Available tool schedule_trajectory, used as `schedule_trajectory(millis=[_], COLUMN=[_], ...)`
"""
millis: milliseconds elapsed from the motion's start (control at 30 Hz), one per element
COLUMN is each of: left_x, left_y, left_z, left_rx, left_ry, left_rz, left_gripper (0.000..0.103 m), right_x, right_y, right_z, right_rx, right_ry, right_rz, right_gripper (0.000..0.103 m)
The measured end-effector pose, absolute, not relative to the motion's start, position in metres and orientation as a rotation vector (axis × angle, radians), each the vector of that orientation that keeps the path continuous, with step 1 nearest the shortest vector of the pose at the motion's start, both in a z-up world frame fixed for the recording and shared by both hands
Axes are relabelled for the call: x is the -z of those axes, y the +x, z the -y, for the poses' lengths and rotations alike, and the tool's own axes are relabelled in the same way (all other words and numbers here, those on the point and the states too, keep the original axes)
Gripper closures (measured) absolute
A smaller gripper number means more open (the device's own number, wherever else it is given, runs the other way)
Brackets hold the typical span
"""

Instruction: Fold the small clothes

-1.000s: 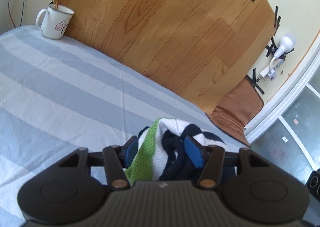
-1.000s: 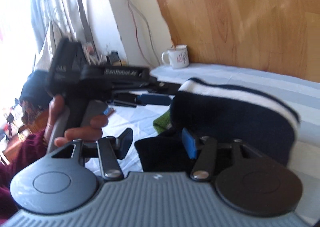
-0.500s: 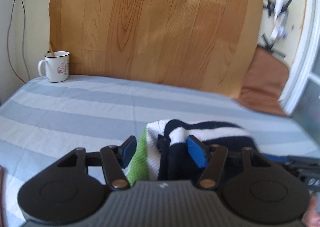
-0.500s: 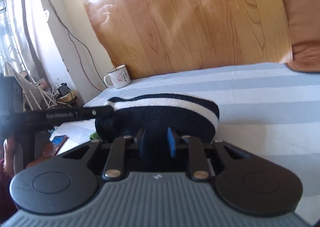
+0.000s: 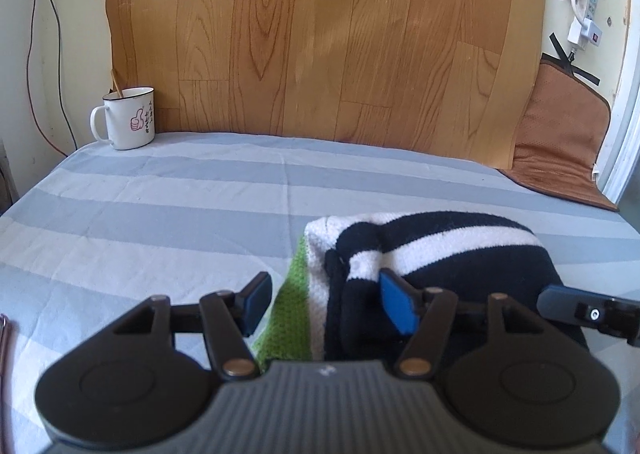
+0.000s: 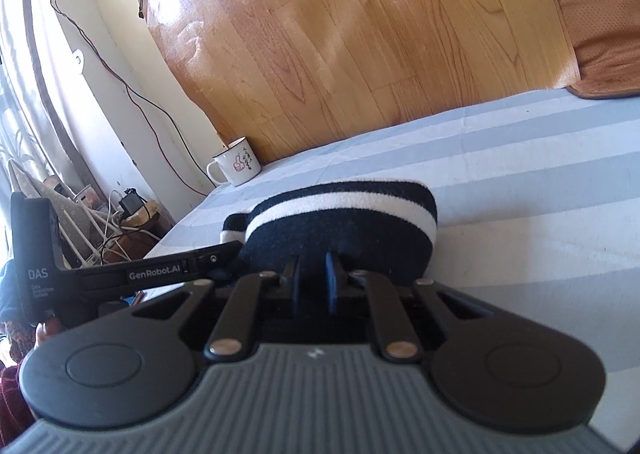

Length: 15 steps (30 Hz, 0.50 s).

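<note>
Knitwear [image 5: 432, 254], a navy-and-white striped garment, lies bunched on the striped bed sheet [image 5: 160, 214]; only the left wrist view shows its green panel [image 5: 288, 318]. Left gripper [image 5: 326, 304] is spread wide, fingers straddling the folds without pinching them. Right gripper [image 6: 312, 278] is nearly closed, clamping the garment's near navy edge; only this view shows the left gripper's body and the cables [image 6: 120, 210] beside the bed.

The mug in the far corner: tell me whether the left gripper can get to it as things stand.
Probably yes. The left gripper is open, and the striped sheet between it and the mug lies bare; the sweater sits off to the right.
</note>
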<state>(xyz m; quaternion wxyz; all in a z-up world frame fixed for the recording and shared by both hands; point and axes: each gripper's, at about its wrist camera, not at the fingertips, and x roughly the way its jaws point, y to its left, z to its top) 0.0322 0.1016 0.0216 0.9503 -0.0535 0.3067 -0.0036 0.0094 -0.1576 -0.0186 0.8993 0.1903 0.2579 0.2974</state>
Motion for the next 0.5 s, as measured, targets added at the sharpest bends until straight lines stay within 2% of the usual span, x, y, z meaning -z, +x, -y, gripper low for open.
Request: schedule_trajectory(millis=[233, 267, 300, 333, 367, 400, 500], left_x=[-0.019, -0.019, -0.019, -0.019, -0.020, -0.020, -0.021], left_y=[0.032, 0.032, 0.032, 0.032, 0.031, 0.030, 0.027], left_z=[-0.103, -0.103, -0.104, -0.104, -0.104, -0.104, -0.106], left_rx=[-0.003, -0.005, -0.008, -0.012, -0.017, -0.020, -0.025], left_ry=[-0.110, -0.110, -0.110, -0.109, -0.107, -0.106, -0.117], left_rz=[-0.625, -0.626, -0.626, -0.626, -0.626, -0.625, -0.622], left_gripper=[0.038, 0.037, 0.035, 0.032, 0.031, 0.030, 0.028], right_x=[0.017, 0.015, 0.014, 0.013, 0.011, 0.010, 0.013], right_y=[-0.002, -0.005, -0.009, -0.013, -0.019, -0.024, -0.033], right_z=[0.161, 0.162, 0.163, 0.164, 0.165, 0.165, 0.172], right_rx=[-0.612, -0.618, -0.623, -0.617, -0.590, -0.557, -0.510], right_ry=[0.395, 0.404, 0.411, 0.410, 0.394, 0.372, 0.350], right_rz=[-0.504, -0.494, -0.482, -0.462, -0.440, -0.416, -0.389], right_gripper=[0.083, 0.075, 0.061, 0.054, 0.040, 0.035, 0.035])
